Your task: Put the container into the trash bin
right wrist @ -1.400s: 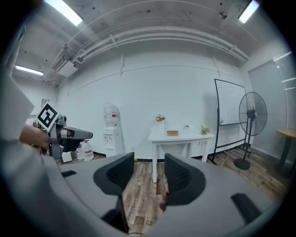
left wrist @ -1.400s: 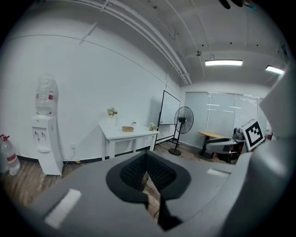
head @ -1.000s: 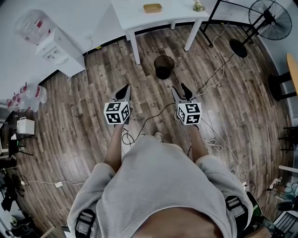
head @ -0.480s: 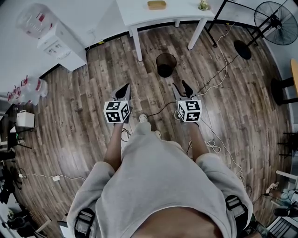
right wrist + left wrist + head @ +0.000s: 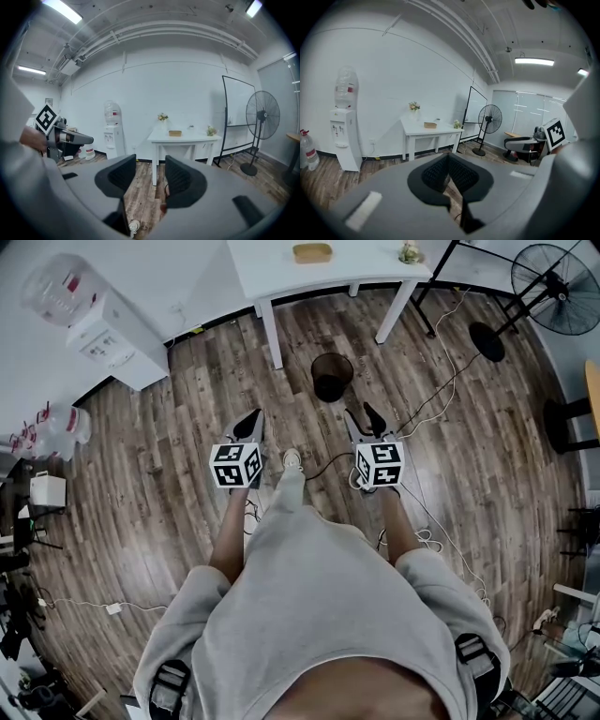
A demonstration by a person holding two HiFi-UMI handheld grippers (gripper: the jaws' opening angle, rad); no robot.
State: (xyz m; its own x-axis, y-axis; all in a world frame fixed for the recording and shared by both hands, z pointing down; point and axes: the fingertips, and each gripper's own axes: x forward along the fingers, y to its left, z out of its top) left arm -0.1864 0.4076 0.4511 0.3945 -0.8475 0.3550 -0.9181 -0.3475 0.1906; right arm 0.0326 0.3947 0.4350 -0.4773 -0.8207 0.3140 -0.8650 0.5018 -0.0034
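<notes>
Container on table, well beyond L hand-held gripper & R hand-held gripper.

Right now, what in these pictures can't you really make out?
- The container on the white table: too small in every view to tell what it holds, if anything.
- The trash bin: the head view shows only a dark inside, so whether it is full or empty can't be told.
- The fan: the right edge of the head view cuts off part of it.
</notes>
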